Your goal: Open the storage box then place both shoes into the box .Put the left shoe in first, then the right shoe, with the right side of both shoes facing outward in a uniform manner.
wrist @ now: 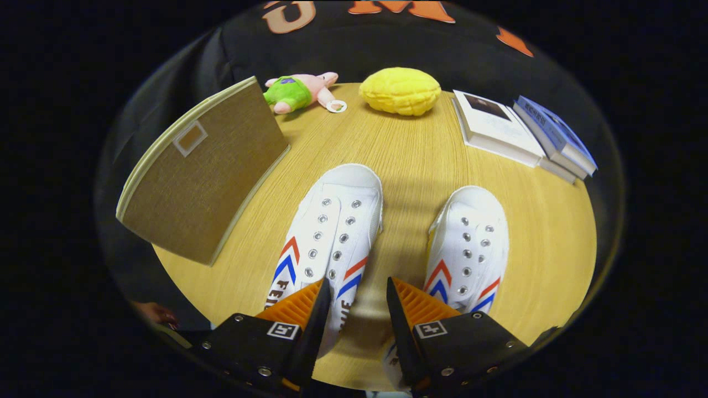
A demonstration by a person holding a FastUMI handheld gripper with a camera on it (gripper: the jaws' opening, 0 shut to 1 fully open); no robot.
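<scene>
Two white canvas shoes with red and blue chevrons stand side by side on the round wooden table (420,166), toes pointing away from me. The left shoe (334,232) lies just ahead of my left finger (301,304). The right shoe (470,249) lies just ahead of my right finger (417,304). My gripper (357,290) is open above the shoes' heel ends, with the table gap and the left shoe's inner side between the fingers. A brown fabric storage box (202,177) with a closed lid stands to the left of the shoes.
At the far side of the table lie a pink plush toy in green (298,91) and a yellow plush shell (401,91). Stacked books (520,135) sit beyond the right shoe. A hand (157,315) shows low beside the table, left of my fingers.
</scene>
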